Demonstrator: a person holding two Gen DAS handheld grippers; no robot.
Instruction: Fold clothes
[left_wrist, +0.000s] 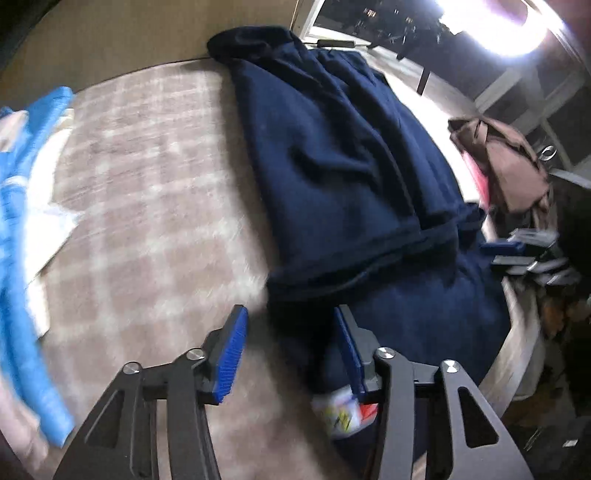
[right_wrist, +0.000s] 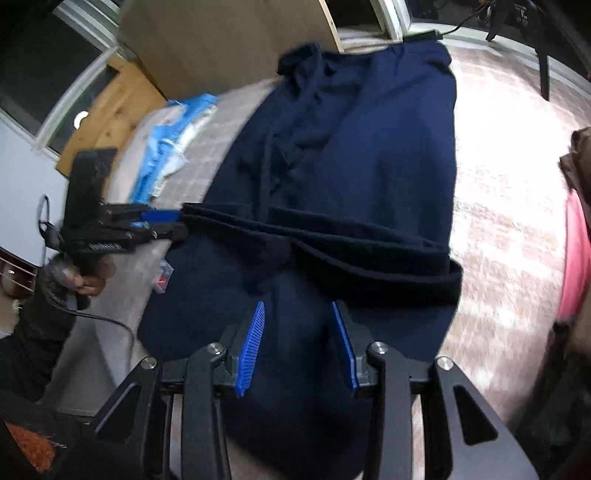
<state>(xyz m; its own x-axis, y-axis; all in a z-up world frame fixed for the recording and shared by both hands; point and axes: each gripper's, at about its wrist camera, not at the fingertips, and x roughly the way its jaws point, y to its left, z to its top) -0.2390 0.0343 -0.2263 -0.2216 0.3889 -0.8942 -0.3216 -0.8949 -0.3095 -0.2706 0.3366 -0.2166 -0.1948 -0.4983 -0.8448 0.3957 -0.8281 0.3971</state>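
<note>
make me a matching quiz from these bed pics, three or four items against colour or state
Items:
1. garment being folded
2. clothes at the bed's far side
3. left tongs
4. crumpled cloth beside the pink one

Matches:
a. brown
b. open, nothing held
c. navy
d. light blue and white

Pairs: 1-c, 2-d, 3-b, 4-a

A navy garment (right_wrist: 362, 177) lies spread on the bed, folded over itself, its doubled hem edge crossing just beyond the fingers.
</note>
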